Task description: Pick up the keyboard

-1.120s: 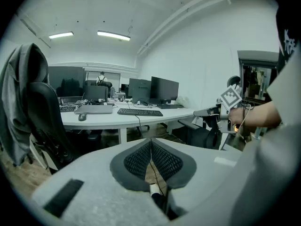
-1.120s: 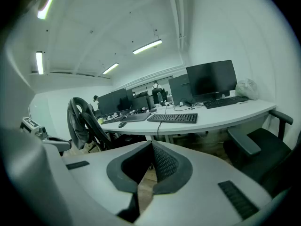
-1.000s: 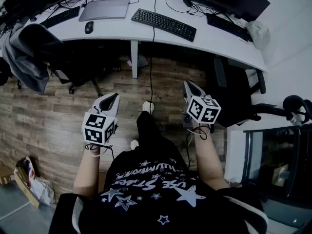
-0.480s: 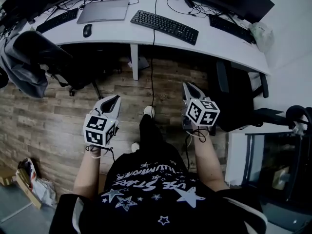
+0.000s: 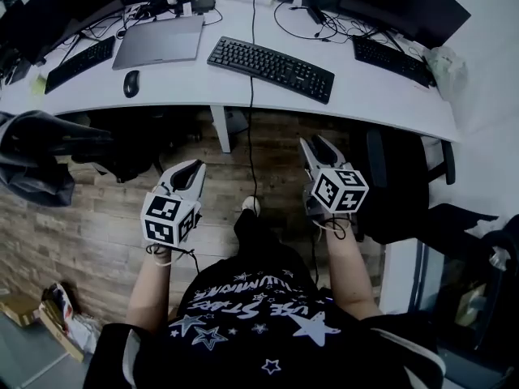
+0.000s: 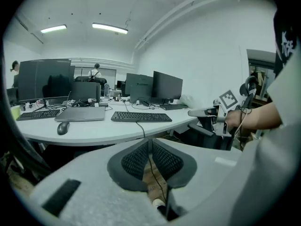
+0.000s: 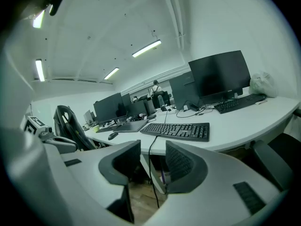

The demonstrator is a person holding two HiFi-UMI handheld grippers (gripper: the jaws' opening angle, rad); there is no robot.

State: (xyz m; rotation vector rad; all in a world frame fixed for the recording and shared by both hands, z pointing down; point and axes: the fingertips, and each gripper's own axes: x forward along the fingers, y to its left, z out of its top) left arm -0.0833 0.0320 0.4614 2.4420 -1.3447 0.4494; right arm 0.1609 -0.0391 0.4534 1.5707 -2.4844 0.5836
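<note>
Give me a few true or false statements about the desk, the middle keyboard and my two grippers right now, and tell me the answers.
1. The keyboard lies flat on the white desk. True.
2. The left gripper is wide open. False: its jaws are together with nothing between them.
3. The right gripper is clamped on the keyboard. False: its jaws stand apart and empty, having just been opening, and it hangs over the floor short of the desk.
4. In the head view, a closed laptop lies left of the keyboard. True.
</note>
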